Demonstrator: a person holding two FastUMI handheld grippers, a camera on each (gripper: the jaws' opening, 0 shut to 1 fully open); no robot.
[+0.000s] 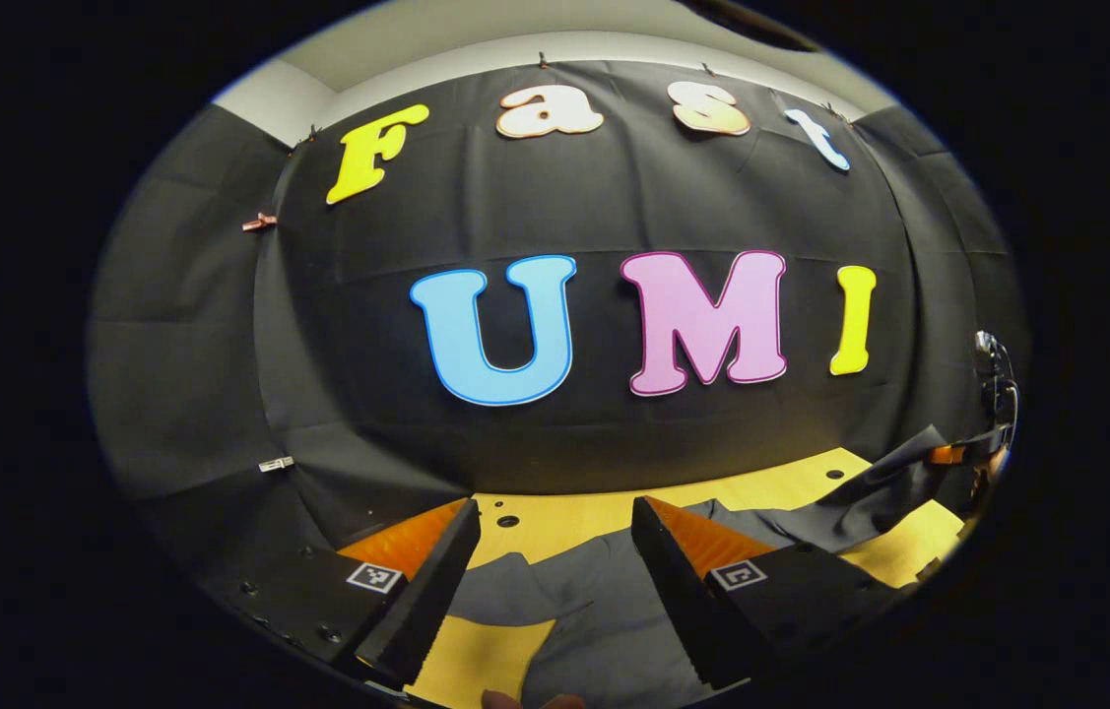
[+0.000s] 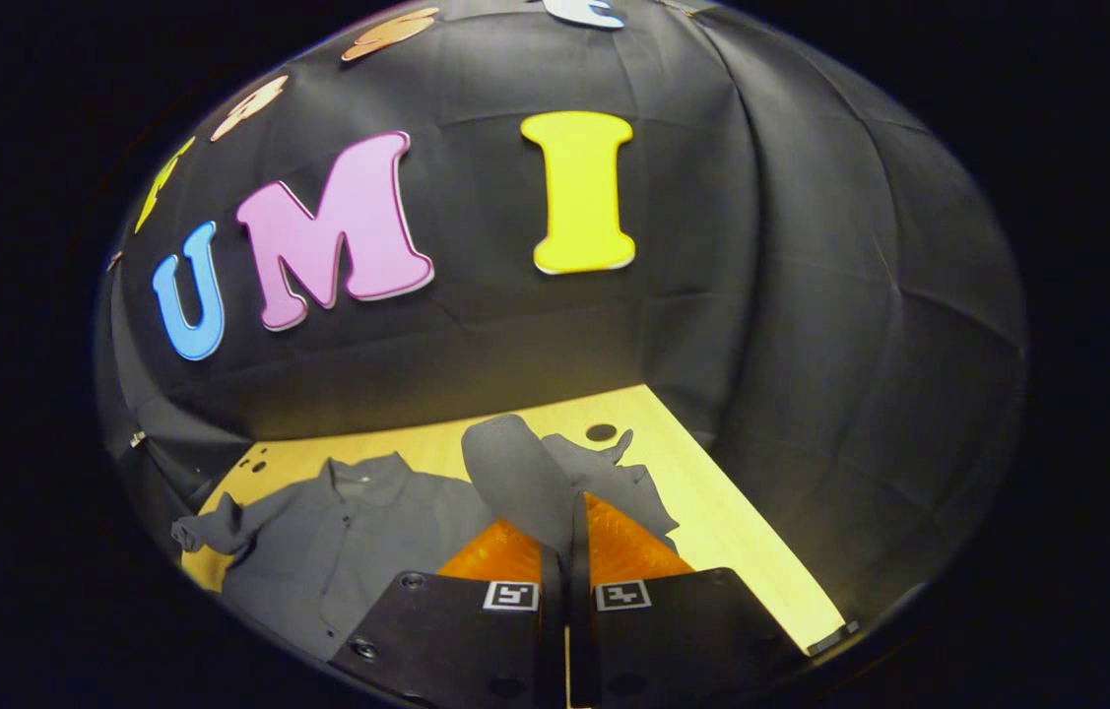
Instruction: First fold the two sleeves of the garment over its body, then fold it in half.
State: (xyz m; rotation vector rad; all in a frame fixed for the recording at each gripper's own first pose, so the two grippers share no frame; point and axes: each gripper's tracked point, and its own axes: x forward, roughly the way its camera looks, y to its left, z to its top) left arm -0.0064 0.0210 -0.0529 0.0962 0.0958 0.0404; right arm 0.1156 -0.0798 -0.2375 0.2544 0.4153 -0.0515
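The right gripper (image 2: 564, 537) is closed on a sleeve (image 2: 515, 483), both fingers pinching the cloth so it stands up in a fold above them; the risk, as I judge it, is that the thin fabric slips out mid-carry, or that the pull drags the whole shirt (image 2: 358, 532) across the table (image 2: 712, 512) instead of folding the sleeve over the body — a low, slow arc would help. The left gripper (image 1: 555, 551) hangs wide open over the shirt's near part, holding nothing; it could pin the body, though it may snag a crease. The shirt is dark grey, collared, lying mostly flat on the yellow table; its other sleeve (image 2: 210, 532) trails out, bunched at the cuff.
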